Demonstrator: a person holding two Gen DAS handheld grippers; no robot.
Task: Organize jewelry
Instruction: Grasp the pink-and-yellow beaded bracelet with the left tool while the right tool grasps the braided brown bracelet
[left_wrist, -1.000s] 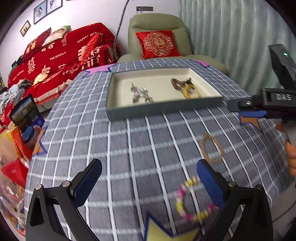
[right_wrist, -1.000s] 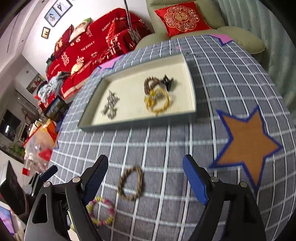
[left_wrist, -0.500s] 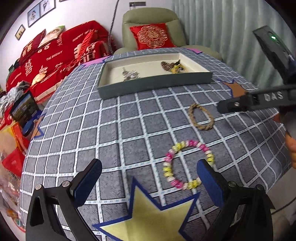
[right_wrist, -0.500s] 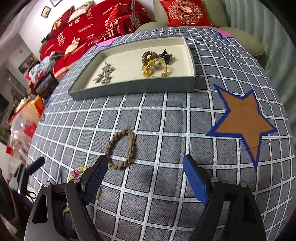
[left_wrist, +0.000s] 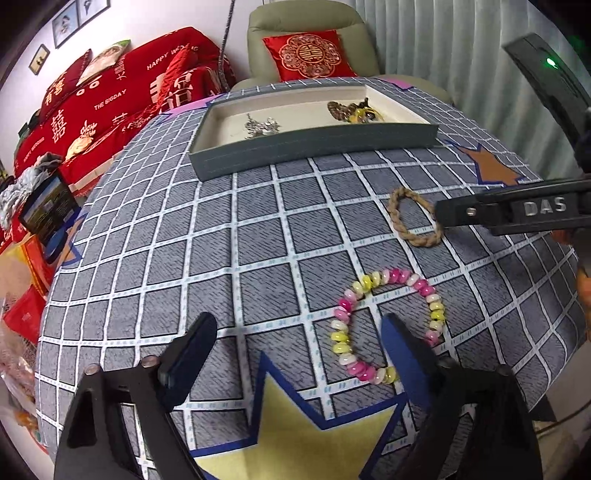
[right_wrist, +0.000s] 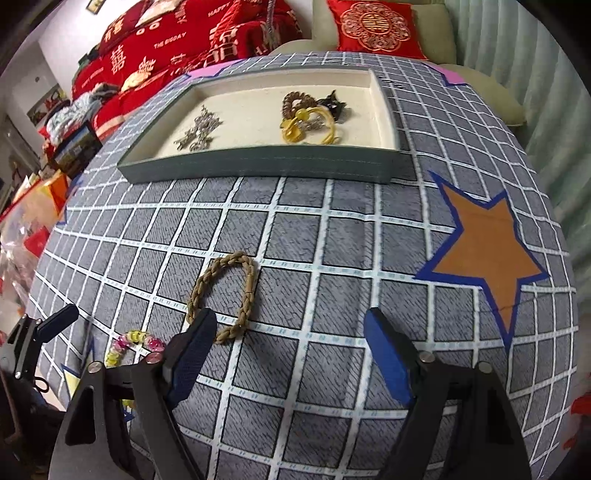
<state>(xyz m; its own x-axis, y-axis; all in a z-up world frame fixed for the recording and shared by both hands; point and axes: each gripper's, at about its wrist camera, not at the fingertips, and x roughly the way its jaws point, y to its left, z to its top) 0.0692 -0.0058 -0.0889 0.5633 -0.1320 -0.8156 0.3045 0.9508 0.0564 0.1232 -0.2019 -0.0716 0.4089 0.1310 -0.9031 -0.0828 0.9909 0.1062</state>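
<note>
Two bracelets lie loose on the table (left_wrist: 155, 236), and each claw hangs over one of them.

In the left wrist view, the bead bracelet (left_wrist: 388, 325), pink, yellow and white, sits in the lower right of the frame. The left claw (left_wrist: 299, 350) has its right finger tip inside the ring of beads, and its left finger is well off to the left on bare cloth. So the bracelet lies to the right of the claw's middle, not between the fingers. The fingers are apart and are closing, with only the near left side of the ring between them. I think this claw needs to slide right before it can pinch the beads well.

In the right wrist view, the rope bracelet (right_wrist: 225, 295) sits in the lower left of the frame. It is a long loop that runs up and down the picture, away from the claw. The right claw (right_wrist: 291, 347) has its left finger tip right at the near end of the loop, and I cannot tell if it touches. Its right finger is far to the right. These fingers are apart and closing too, with the bracelet left of the middle. Nothing is held yet.

The tray (right_wrist: 258, 166) with the other jewelry is at the top of both views, well beyond both bracelets.
</note>
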